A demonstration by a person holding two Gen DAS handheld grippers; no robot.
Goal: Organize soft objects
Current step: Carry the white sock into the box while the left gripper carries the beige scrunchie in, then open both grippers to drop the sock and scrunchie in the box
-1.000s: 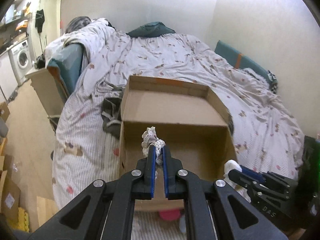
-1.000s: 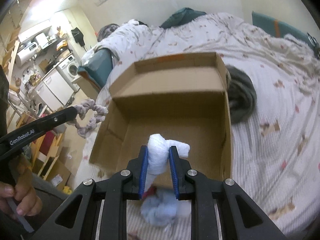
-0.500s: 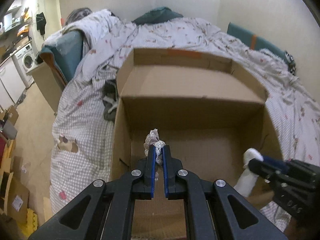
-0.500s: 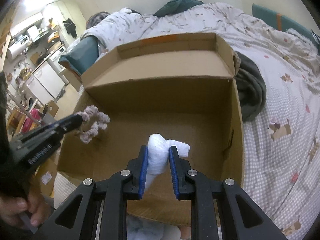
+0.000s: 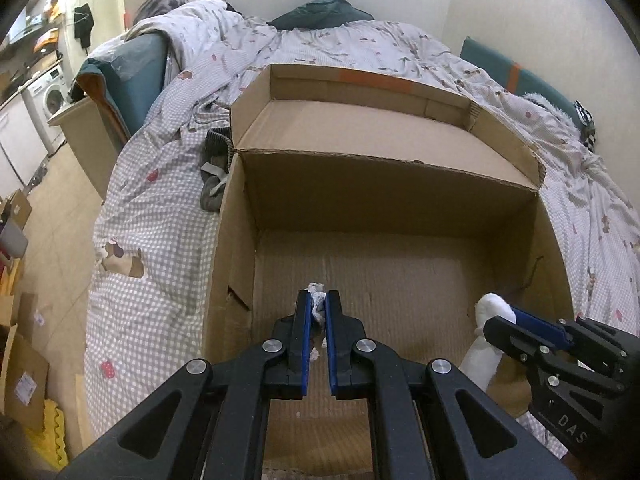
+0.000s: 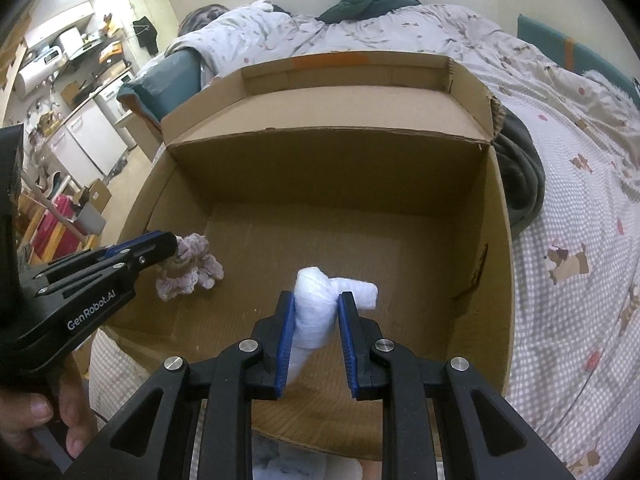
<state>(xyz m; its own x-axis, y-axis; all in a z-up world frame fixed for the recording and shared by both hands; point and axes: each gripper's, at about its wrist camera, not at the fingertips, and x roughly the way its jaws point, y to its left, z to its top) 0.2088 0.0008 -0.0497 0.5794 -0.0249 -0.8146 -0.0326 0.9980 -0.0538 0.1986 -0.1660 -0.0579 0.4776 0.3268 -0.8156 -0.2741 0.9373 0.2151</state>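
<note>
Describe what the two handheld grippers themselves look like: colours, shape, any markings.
Both are matte black plastic with angular, cut-out frames, silver screw heads and two straight fingers lined with blue pads. The left gripper reads "GenRobot.AI" in white on its side in the right wrist view; the right gripper shows white letters "DAS" in the left wrist view. No cables visible.

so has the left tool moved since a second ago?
Yes. The left tool came down into the cardboard box: its scrunchie, earlier level with the rim, now sits near the floor.
</note>
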